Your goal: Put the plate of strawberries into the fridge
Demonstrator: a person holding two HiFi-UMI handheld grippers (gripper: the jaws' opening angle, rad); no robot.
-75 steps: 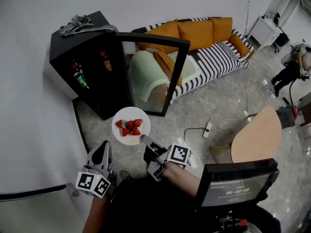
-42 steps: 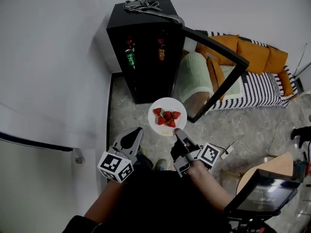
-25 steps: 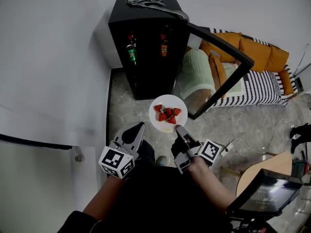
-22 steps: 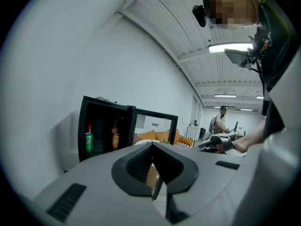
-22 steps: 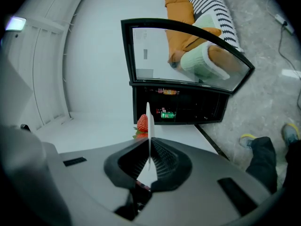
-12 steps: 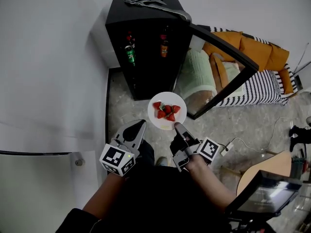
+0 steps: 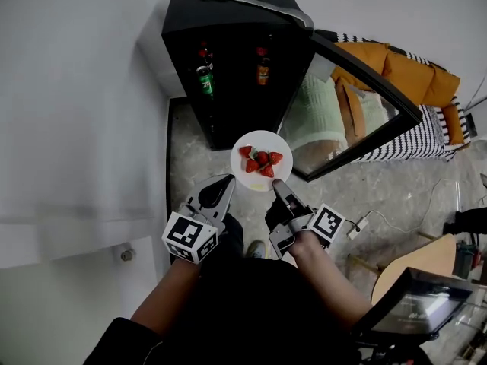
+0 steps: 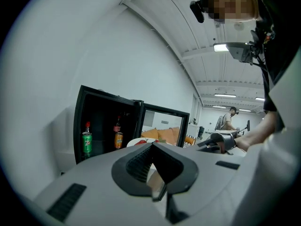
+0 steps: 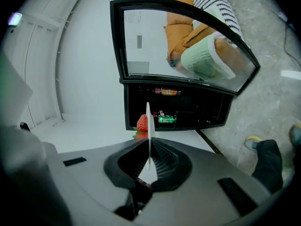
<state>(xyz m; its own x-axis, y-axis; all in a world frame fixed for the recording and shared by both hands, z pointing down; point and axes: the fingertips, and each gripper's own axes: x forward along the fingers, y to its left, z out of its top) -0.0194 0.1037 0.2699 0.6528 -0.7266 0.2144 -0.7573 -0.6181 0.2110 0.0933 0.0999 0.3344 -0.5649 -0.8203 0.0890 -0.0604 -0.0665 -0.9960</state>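
Plate (image 7: 263,183) pinched at its near rim by right gripper (image 7: 278,189), jaws clamped on the edge. It hangs over the floor just short of the open fridge (image 7: 228,33), strawberries (image 7: 260,160) piled mid-plate. Left gripper (image 7: 225,182) is closed and empty, beside it.

Risks we see:
- Single-edge grip: the plate may droop or pivot, rolling berries off.
- The far rim may clip the door (image 7: 365,120) or a shelf on entry.
- Drinks (image 7: 204,80) inside could get knocked if we drift left.
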